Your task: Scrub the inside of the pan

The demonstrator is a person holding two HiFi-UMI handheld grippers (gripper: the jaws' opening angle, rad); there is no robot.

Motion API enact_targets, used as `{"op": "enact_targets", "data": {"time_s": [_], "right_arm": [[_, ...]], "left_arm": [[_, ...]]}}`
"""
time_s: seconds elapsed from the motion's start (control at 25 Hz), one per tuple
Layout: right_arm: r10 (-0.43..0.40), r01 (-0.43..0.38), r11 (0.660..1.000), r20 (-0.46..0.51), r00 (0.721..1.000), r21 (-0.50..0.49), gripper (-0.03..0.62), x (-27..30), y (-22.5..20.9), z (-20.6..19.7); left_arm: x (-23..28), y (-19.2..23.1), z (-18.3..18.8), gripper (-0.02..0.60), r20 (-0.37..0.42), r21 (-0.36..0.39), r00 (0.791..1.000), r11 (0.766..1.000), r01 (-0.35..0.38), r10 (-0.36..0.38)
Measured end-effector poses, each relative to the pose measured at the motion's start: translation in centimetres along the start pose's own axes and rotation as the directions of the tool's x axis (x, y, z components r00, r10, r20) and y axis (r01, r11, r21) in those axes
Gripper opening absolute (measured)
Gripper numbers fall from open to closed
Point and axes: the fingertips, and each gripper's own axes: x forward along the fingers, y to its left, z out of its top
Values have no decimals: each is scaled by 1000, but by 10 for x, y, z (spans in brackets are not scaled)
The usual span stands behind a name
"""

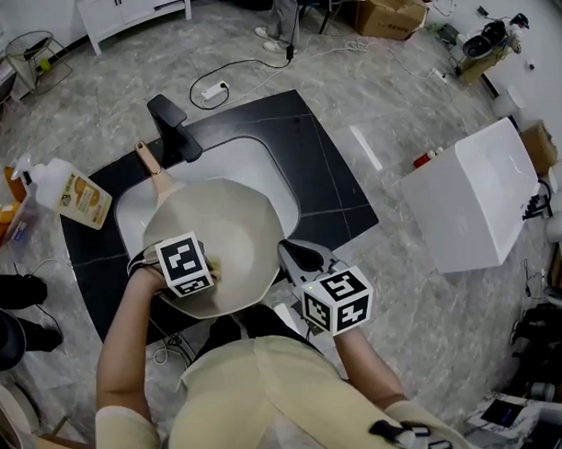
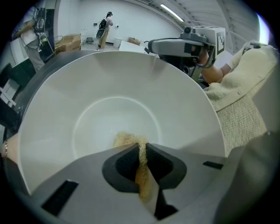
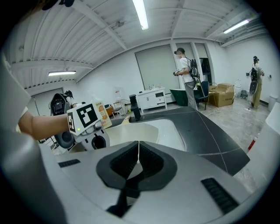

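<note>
We've got the pan (image 1: 240, 225) tilted over the sink (image 1: 265, 164), handle (image 1: 151, 161) pointing toward the faucet (image 1: 173, 128). Our left gripper (image 2: 142, 154) is inside the pan, jaws clenched on a tan scrub pad (image 2: 126, 140) at the edge of the flat bottom. Our right gripper (image 3: 138, 158) pinches the pan's thin rim at the sink's near side. A soap bottle (image 1: 76, 195) lies on the desk left of the sink.

Pan (image 1: 239, 220) covers most of sink (image 1: 272, 169). In head view, left gripper (image 1: 210, 267) jaws hidden under cube (image 1: 184, 264). Scrub pad (image 2: 127, 140) mostly squeezed out of sight between left jaws. Right gripper (image 3: 138, 149) jaws hide pan rim they pinch. Bottle (image 1: 77, 194) label too small to read. Person (image 1: 278, 15) cut off by top edge.
</note>
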Motion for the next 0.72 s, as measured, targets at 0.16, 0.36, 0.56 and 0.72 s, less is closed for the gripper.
{"op": "enact_targets", "data": {"time_s": [0.16, 0.36, 0.56, 0.72], "right_arm": [[-4, 4, 1000, -1, 1000, -2, 17, -1, 1, -1], [-5, 5, 1000, -1, 1000, 0, 17, -2, 2, -3], [-6, 6, 1000, 1, 1000, 3, 17, -5, 4, -3], [-6, 6, 1000, 0, 1000, 4, 17, -7, 5, -6]], "left_arm": [[-3, 16, -1, 35, -4, -11, 997, 997, -82, 82], [-5, 41, -2, 35, -11, -117, 984, 977, -177, 177], [-7, 56, 3, 35, 23, -167, 969, 956, -240, 247], [-8, 67, 10, 35, 54, -177, 953, 942, -286, 300]]}}
